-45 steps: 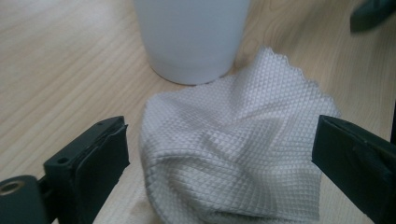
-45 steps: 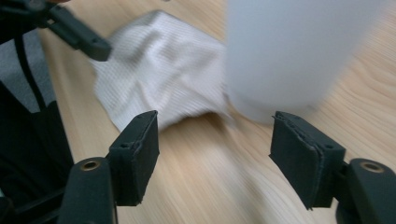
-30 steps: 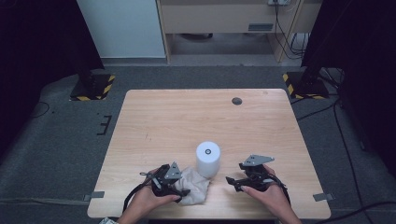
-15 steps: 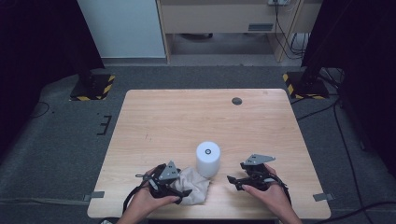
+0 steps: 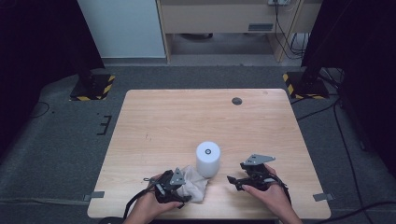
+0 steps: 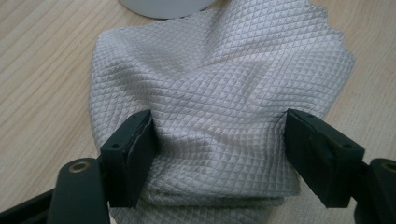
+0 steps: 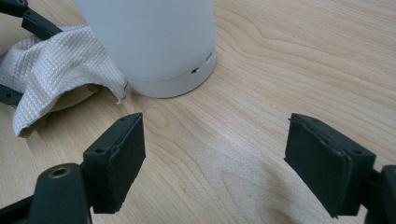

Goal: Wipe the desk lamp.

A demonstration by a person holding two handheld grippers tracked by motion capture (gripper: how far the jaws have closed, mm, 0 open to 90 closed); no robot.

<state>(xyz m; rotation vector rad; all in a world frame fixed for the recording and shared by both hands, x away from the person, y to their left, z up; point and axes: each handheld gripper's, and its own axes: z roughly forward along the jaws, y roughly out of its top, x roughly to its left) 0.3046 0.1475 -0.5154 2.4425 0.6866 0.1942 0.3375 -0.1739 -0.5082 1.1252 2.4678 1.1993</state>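
We've got the left gripper (image 6: 217, 154) spread wide around the bunched white cloth (image 6: 219, 93), which touches the white cylinder (image 5: 208, 158) near the table's (image 5: 187, 116) front edge. Right gripper (image 7: 212, 163) gapes over bare wood just beside the cylinder.

The left gripper (image 6: 217, 154) has its jaws spread wide, one on each side of a bunched white cloth (image 6: 219, 93) on the wooden table (image 6: 42, 70). The cloth has a diamond weave. A white round base (image 6: 163, 7) touches its far edge.
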